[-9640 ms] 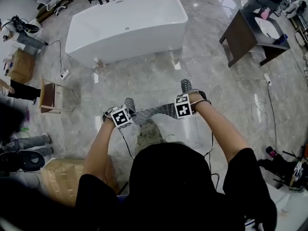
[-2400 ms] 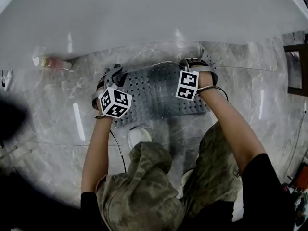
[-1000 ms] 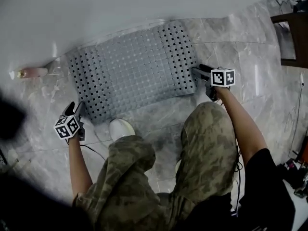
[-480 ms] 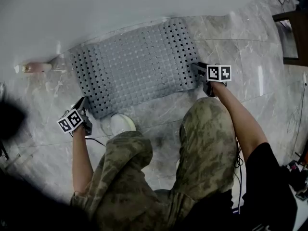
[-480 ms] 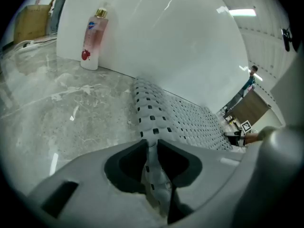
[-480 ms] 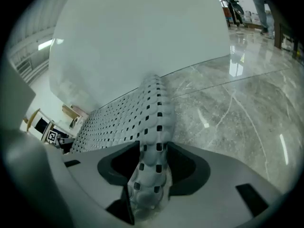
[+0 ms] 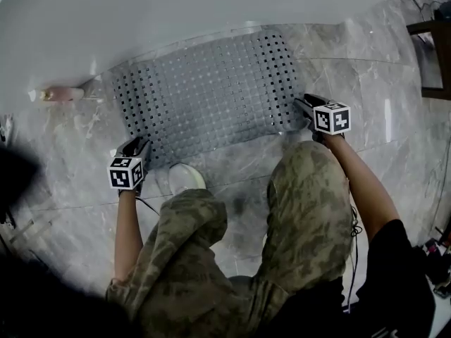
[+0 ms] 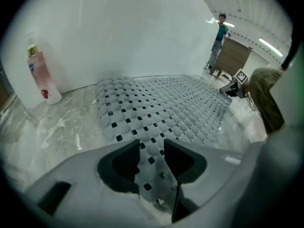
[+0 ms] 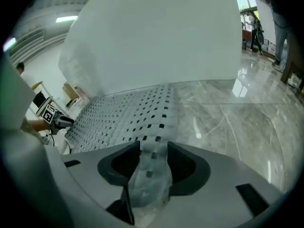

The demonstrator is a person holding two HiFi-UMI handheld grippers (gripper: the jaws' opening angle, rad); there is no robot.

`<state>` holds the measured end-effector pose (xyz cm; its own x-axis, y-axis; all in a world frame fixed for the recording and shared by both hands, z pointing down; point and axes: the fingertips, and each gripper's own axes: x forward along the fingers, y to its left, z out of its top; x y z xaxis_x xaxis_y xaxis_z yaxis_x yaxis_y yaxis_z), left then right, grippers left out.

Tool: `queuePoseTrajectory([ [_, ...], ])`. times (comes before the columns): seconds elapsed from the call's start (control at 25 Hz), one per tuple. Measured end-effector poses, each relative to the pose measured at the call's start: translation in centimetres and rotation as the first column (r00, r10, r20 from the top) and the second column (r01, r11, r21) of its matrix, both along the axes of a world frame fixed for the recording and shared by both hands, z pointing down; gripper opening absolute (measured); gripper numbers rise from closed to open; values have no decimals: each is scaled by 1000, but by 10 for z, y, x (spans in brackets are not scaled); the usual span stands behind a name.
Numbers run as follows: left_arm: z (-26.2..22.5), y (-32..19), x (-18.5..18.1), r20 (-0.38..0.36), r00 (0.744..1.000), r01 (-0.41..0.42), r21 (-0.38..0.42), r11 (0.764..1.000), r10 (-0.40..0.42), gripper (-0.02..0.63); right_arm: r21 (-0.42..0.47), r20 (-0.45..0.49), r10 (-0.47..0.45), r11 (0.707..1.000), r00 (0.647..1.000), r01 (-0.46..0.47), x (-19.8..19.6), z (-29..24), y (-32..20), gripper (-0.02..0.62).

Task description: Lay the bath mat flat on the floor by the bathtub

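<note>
Grey perforated rubber bath mat is down on the grey marble floor, long edge against the white bathtub. The right claw has just been closing and pinches 1 near corner. The left claw just opened, with the other corner loose between its jaws. Any upward tug probably folds the pinched corner over.

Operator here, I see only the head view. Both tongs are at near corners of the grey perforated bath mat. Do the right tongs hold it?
Observer: Yes. In the right gripper view the right tongs have just been closing and pinch a bunched corner of the grey perforated bath mat.
Operator: And the other pair?
Observer: The left tongs have just been opening; their jaws stand apart, the mat's corner lying loose between them.
Operator: Anything standing nearby?
Observer: A pink gold-capped bottle stands upright beside the white bathtub.
</note>
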<state>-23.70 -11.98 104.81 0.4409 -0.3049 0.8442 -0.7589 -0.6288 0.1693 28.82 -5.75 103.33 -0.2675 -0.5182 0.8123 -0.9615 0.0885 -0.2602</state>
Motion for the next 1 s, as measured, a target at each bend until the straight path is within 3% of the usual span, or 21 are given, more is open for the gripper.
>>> queuePoseTrajectory([
  [0.12, -3, -7, -22, 0, 992, 129, 45, 991, -129, 184, -85, 54, 59, 995, 997, -54, 1, 24, 11, 199],
  [0.24, 4, -8, -43, -51, 962, 267, -14, 964, -268, 219, -80, 18, 65, 995, 998, -63, 2, 32, 9, 213],
  [0.36, 11, -5, -50, -144, 904, 390, -110, 914, -403, 242, -102, -85, 13, 995, 996, -22, 8, 39, 13, 181],
  [0.44, 15, -4, -51, -178, 877, 428, -136, 894, -447, 261, -124, -125, -4, 992, 992, -12, 13, 40, 16, 156],
  [0.6, 14, -1, -59, -239, 827, 490, -139, 860, -510, 277, -145, -126, -49, 989, 991, 31, 10, 43, 13, 156],
  [0.72, 3, -5, -62, -337, 760, 542, -145, 828, -556, 270, -132, -114, -53, 990, 992, 38, 11, 43, 13, 156],
  [0.8, 3, -4, -61, -388, 719, 546, -198, 814, -576, 261, -122, -109, -49, 992, 993, 35, 10, 41, 12, 156],
  [0.88, 9, 6, -46, -405, 731, 476, -274, 836, -549, 255, -116, -104, -53, 992, 993, 41, 9, 41, 13, 156],
  [1.0, 15, 14, -29, -364, 794, 395, -300, 868, -487, 224, -110, -100, -62, 993, 993, 51, 10, 41, 13, 156],
])
